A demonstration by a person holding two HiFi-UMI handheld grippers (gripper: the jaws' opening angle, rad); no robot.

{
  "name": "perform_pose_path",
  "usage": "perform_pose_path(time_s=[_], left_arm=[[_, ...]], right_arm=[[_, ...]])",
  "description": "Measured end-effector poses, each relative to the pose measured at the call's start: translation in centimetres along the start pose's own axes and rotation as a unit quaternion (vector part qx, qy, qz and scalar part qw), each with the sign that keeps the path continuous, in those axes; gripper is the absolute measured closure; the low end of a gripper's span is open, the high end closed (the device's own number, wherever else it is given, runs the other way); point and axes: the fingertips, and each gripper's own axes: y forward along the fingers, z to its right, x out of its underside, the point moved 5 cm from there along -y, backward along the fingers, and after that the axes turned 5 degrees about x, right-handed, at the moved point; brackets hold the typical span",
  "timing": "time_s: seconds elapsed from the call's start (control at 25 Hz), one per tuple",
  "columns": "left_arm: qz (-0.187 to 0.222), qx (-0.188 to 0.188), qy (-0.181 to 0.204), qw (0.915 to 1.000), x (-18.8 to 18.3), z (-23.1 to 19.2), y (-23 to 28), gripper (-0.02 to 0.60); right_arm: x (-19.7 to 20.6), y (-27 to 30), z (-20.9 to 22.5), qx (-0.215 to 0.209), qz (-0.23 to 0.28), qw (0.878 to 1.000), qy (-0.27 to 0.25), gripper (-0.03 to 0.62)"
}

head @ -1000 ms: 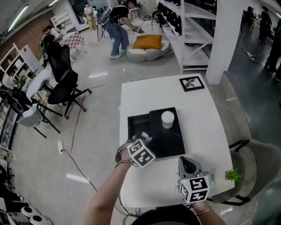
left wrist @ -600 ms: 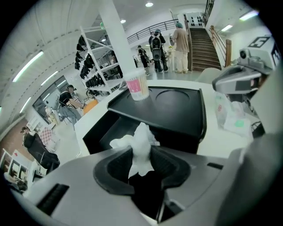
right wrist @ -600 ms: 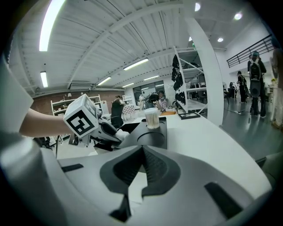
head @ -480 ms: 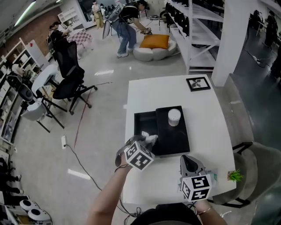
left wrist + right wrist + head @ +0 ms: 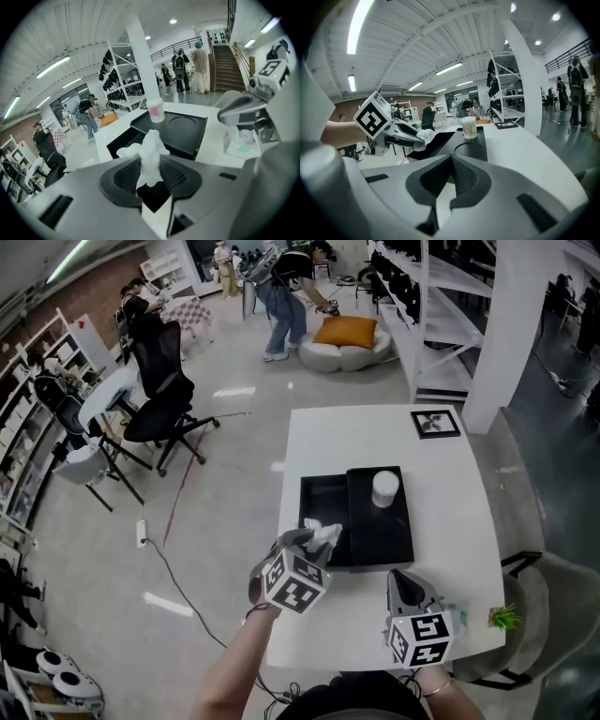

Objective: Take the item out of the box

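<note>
A black box (image 5: 322, 510) lies open on the white table (image 5: 450, 512), its lid (image 5: 382, 538) lying flat against its right side. My left gripper (image 5: 315, 540) hangs over the box's near edge, shut on a crumpled white tissue (image 5: 325, 534). In the left gripper view the tissue (image 5: 150, 150) sticks up from between the pads, clear of the box (image 5: 123, 140). My right gripper (image 5: 405, 583) is shut and empty near the table's front edge, right of the left one; its jaws (image 5: 451, 180) point at the lid.
A white cup of cotton swabs (image 5: 384, 488) stands on the lid. A framed picture (image 5: 436, 423) lies at the table's far right. A small green plant (image 5: 503, 617) and a wipes packet (image 5: 241, 143) are at the front right. A grey chair (image 5: 553, 596) stands right of the table.
The left gripper has risen slightly from the box with the tissue, which now shows more clearly above the box edge. The right gripper has stayed put.
</note>
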Motion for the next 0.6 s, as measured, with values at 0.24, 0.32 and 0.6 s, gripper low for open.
perform_pose_path(time_s=[0.24,0.32,0.6], left_arm=[[0.026,-0.012,-0.033,0.9990,0.4,0.3,-1.9,0.456],[0.035,-0.015,-0.046,0.9982,0.7,0.5,-2.7,0.456],[0.056,-0.030,-0.095,0.9934,2.3,0.6,-4.7,0.457]], right_arm=[[-0.3,0.2,-0.5,-0.009,0.005,1.000,-0.006,0.594],[-0.5,0.2,-0.8,-0.012,0.006,1.000,-0.007,0.594],[-1.4,0.6,-1.8,-0.024,0.012,0.999,-0.017,0.594]])
